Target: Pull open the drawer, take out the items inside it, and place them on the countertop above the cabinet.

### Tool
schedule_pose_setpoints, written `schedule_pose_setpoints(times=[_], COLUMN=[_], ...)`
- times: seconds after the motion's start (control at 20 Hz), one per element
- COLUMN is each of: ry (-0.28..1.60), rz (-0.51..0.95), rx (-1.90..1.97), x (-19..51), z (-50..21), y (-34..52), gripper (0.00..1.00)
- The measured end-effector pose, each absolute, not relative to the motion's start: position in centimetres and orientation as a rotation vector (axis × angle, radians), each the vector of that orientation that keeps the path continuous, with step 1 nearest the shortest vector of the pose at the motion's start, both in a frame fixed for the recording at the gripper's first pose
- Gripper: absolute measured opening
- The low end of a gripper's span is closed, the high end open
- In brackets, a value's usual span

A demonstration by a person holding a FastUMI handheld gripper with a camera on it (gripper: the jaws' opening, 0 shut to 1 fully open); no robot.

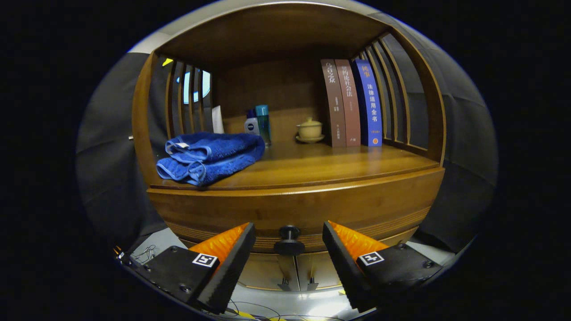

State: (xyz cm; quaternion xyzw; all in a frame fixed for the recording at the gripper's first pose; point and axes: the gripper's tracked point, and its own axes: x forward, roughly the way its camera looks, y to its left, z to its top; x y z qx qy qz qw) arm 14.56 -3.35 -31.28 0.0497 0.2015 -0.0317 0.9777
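Fingers [289,258] are spread wide, nothing pinched, and the black knob [289,240] of the drawer [308,209] sits just in the gap between the two tips, approx. centred left to right. I judge it is a little beyond the tips, not yet inside the pads [236,254], so no contact at this moment. The knob's stem points straight back at me, along the same axis as the fingers, which is good: the pull direction and my approach line are the same. The drawer front is closed flush under the counter [321,165], so the items inside cannot be seen. On the counter there is already a folded blue towel [209,156] at the left, w/ bottles [259,122] behind it, a small lidded cup [309,129] in the middle and three books [352,102] standing at the right. The free place for putting things looks to be the front middle and right part. Next move, as I judge: go fwd a bit until the knob is between the pads, close on it, then pull straight back. Risk is the fingers closing in front of the knob head and slipping off.
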Motion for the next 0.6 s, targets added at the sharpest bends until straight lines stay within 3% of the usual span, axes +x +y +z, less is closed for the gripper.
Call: schedule_pose_setpoints(times=[0.1, 0.2, 0.35, 0.5, 0.55, 0.6], ry=[0.431, 0.474, 0.477, 0.485, 0.487, 0.488], rz=[-0.060, -0.068, -0.082, -0.075, -0.072, -0.069], rx=[0.102, 0.099, 0.101, 0.089, 0.083, 0.082], x=[14.9, 15.1, 15.9, 15.5, 15.3, 15.2], z=[-32.4, -34.0, -34.9, -34.7, -34.6, -34.6], y=[-3.2, -3.2, -3.3, -3.5, -3.5, -3.5], gripper=[0.97, 0.86, 0.51, 0.41, 0.33, 0.33])
